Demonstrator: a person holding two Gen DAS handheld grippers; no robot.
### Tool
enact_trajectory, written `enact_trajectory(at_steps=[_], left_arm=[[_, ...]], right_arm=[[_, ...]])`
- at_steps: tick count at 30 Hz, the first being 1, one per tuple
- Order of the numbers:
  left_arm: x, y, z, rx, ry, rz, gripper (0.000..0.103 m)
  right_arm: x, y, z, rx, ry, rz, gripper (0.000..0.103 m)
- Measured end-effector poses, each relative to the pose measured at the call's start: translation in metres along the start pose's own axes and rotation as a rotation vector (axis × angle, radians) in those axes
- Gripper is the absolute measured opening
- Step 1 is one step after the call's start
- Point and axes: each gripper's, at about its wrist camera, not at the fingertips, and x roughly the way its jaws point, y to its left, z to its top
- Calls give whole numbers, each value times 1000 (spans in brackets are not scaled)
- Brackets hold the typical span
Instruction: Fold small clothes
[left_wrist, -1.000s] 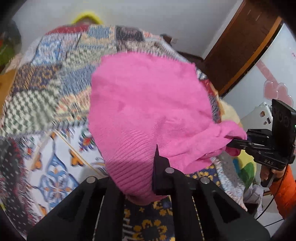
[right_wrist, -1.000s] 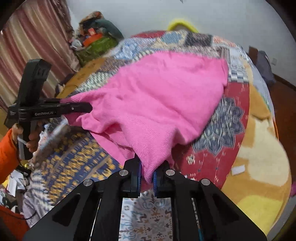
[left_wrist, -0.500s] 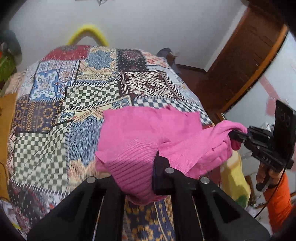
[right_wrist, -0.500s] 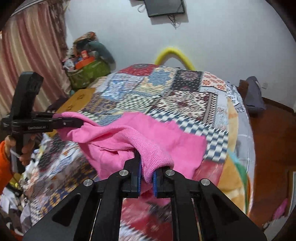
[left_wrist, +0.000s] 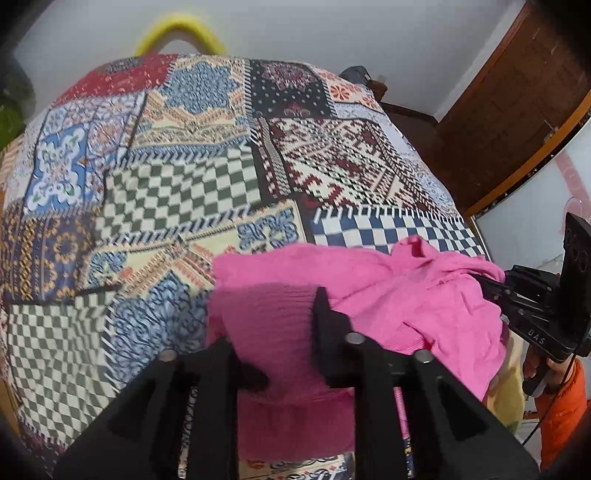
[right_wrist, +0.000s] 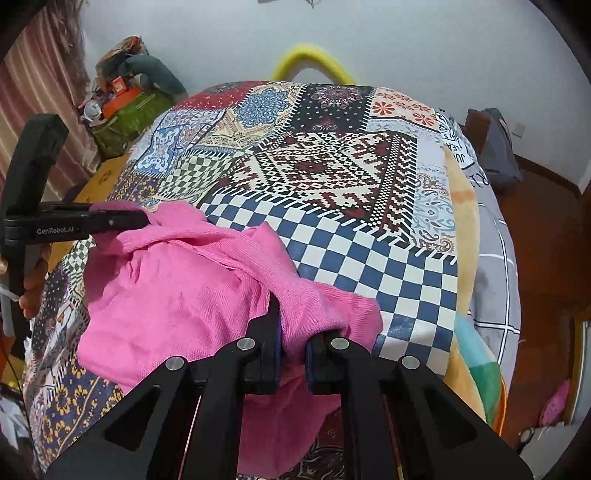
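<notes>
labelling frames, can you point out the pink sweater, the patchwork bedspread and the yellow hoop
pink sweater (right_wrist: 177, 295): right wrist view, on its bunched knit body.
patchwork bedspread (left_wrist: 177, 192): left wrist view, on a bare green checked patch.
yellow hoop (right_wrist: 314, 61): right wrist view, on its arch against the wall.

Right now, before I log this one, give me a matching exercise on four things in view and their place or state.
1 pink sweater
2 right tongs
3 yellow hoop
4 patchwork bedspread

A farthest from the camera
B spread flat underneath
C clamped on knit fabric
D bunched at the near edge

Pairs: 1-D, 2-C, 3-A, 4-B
</notes>
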Motion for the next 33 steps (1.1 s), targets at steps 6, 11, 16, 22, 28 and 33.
enact_trajectory(at_steps=[6, 11, 16, 22, 28, 33], left_arm=[[-50, 6, 0, -18, -134, 45, 57], [-76, -4, -17, 70, -185, 117, 72], [-59, -20, -48, 186, -115, 143, 72], [-20, -30, -62, 246, -51, 201, 72], [0, -45, -35, 300, -69, 215, 72], [19, -22, -4, 201, -70, 249, 72]], right_arm=[[-30, 3, -2, 1, -60, -53, 40], [-65, 13, -6, -26, -151, -62, 56], [-61, 22, -13, -40, -122, -7, 60], [-28, 40, -28, -117, -33, -8, 66], [-11, 39, -13, -145, -47, -45, 66], [9, 17, -1, -99, -31, -85, 66]])
